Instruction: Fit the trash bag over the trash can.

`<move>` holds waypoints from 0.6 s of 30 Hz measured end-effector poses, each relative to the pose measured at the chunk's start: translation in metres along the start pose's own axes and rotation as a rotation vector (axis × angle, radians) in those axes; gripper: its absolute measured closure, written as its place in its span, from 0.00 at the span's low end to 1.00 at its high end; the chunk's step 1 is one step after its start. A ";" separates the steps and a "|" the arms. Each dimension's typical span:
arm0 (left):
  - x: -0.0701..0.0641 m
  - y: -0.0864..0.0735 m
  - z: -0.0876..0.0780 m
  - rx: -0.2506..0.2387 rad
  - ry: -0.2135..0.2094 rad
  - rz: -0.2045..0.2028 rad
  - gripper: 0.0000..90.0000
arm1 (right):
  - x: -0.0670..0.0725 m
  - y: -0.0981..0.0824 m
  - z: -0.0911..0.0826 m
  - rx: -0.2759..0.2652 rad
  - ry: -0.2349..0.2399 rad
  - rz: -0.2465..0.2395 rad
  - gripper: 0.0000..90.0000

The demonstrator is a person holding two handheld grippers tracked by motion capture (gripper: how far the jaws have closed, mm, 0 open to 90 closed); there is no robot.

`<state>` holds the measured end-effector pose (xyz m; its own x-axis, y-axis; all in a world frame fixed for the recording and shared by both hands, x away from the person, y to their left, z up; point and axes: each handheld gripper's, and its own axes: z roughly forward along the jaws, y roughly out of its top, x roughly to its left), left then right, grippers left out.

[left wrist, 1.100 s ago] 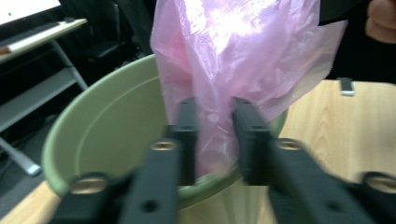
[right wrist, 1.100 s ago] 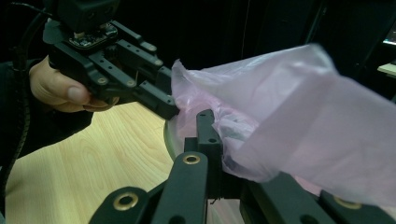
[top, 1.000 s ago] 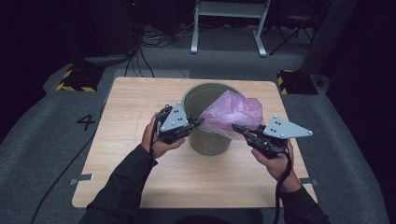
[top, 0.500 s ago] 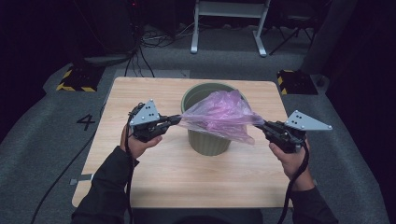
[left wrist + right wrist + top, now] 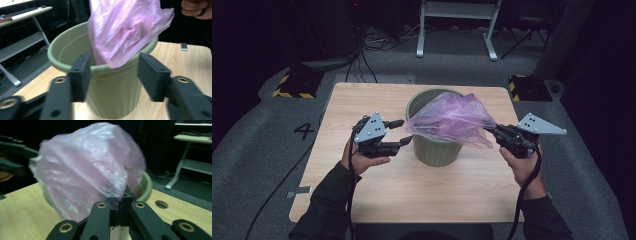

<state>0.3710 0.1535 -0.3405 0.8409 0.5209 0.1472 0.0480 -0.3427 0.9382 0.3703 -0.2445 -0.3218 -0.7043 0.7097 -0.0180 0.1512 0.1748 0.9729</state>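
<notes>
A green bin (image 5: 433, 145) stands upright near the middle of the wooden table (image 5: 362, 195). A pink plastic bag (image 5: 452, 120) billows over its mouth, puffed up and partly inside: in the left gripper view the bag (image 5: 125, 32) drops past the near rim into the bin (image 5: 110, 92), whose inner wall shows bare green to the left of the bag. What lies deeper in the bin cannot be seen.

The right claw (image 5: 493, 132) is clamped on the bag's edge at the bin's right side, pulling the film out to a point beyond the rim. In the right gripper view the claw (image 5: 122, 205) has its jaws pressed together with the pink film (image 5: 90, 165) pinched between them.

The left claw (image 5: 401, 133) sits just left of the bin, level with its rim. Its jaws have just been opening and now stand apart with nothing between them; in the left gripper view the claw (image 5: 113, 75) frames the bin wall, with the bag's lower edge hanging free above the gap, touching neither pad.
</notes>
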 end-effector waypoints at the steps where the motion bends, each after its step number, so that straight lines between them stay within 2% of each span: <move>1: 0.002 0.001 0.006 -0.014 -0.008 -0.026 0.58 | 0.003 0.000 0.001 0.003 0.011 -0.017 0.94; 2: 0.002 0.001 0.006 -0.014 -0.008 -0.026 0.60 | 0.003 0.000 0.001 0.003 0.011 -0.017 0.94; 4: 0.003 0.002 0.010 -0.009 -0.017 -0.040 0.60 | 0.007 0.001 0.003 0.003 0.044 -0.049 0.94; 6: 0.004 0.004 0.013 -0.018 -0.030 -0.057 0.60 | 0.013 0.002 0.005 0.016 0.045 -0.083 0.92; 8: 0.005 0.005 0.016 -0.022 -0.033 -0.068 0.66 | 0.015 0.003 0.006 0.022 0.074 -0.111 0.84; 9: 0.005 0.007 0.018 -0.025 -0.017 -0.064 0.79 | 0.018 0.004 0.009 0.049 0.073 -0.135 0.67; 10: 0.005 0.007 0.018 -0.025 -0.017 -0.064 0.85 | 0.018 0.004 0.009 0.049 0.073 -0.135 0.67; 11: 0.007 0.007 0.019 -0.035 -0.006 -0.058 0.92 | 0.020 0.004 0.012 0.067 0.082 -0.146 0.58; 12: 0.007 0.007 0.019 -0.035 -0.006 -0.058 0.98 | 0.020 0.004 0.012 0.067 0.082 -0.146 0.58; 13: 0.009 0.007 0.019 -0.045 -0.015 -0.069 1.00 | 0.023 0.004 0.016 0.108 0.092 -0.153 0.48; 14: 0.009 0.007 0.019 -0.045 -0.015 -0.069 1.00 | 0.023 0.004 0.016 0.108 0.092 -0.153 0.48; 16: 0.010 0.007 0.019 -0.046 -0.021 -0.064 1.00 | 0.026 0.002 0.022 0.157 0.089 -0.177 0.44; 17: 0.009 0.007 0.017 -0.050 -0.040 -0.058 1.00 | 0.027 0.001 0.028 0.181 0.081 -0.172 0.43; 18: 0.009 0.007 0.017 -0.050 -0.040 -0.058 1.00 | 0.027 0.001 0.028 0.181 0.081 -0.172 0.43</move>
<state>0.3883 0.1424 -0.3379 0.8583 0.5067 0.0807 0.0708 -0.2727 0.9595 0.3710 -0.2060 -0.3275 -0.7825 0.6032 -0.1545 0.1405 0.4128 0.8999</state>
